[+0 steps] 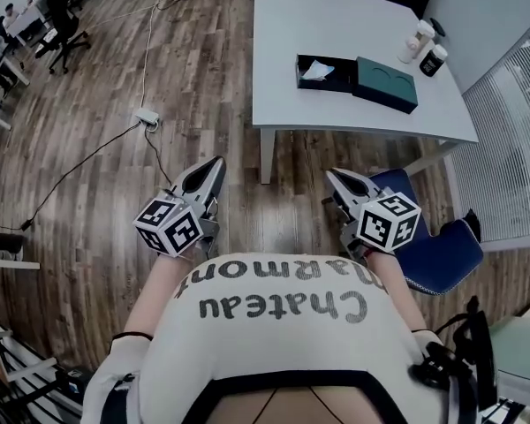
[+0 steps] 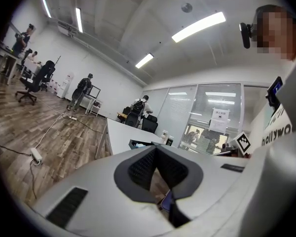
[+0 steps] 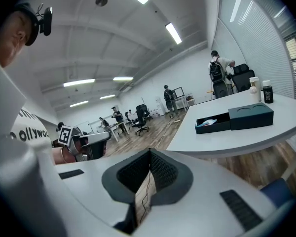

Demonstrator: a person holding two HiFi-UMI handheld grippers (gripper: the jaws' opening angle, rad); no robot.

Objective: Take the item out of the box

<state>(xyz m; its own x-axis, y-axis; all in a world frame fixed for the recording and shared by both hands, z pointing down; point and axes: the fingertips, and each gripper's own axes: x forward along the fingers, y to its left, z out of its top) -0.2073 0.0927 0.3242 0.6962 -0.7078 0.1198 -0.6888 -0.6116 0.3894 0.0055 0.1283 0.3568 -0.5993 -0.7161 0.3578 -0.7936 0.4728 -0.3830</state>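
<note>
An open dark box (image 1: 325, 71) sits on the white table (image 1: 283, 78), well ahead of both grippers. A white item (image 1: 316, 70) lies inside it. Its dark teal lid (image 1: 385, 83) rests beside it on the right. My left gripper (image 1: 214, 168) and right gripper (image 1: 334, 179) hover over the wooden floor, short of the table's near edge, both shut and holding nothing. In the right gripper view, the box (image 3: 213, 124), the item (image 3: 210, 122) and the lid (image 3: 250, 115) show beyond the shut right gripper (image 3: 149, 152). The left gripper (image 2: 155, 149) points at the table, where the box (image 2: 138, 143) is just visible.
Two small bottles (image 1: 420, 41) (image 1: 433, 60) stand at the table's far right. A blue chair (image 1: 433, 246) sits just right of my right gripper. A power strip (image 1: 147, 117) and cables lie on the floor to the left. People and office chairs are far off.
</note>
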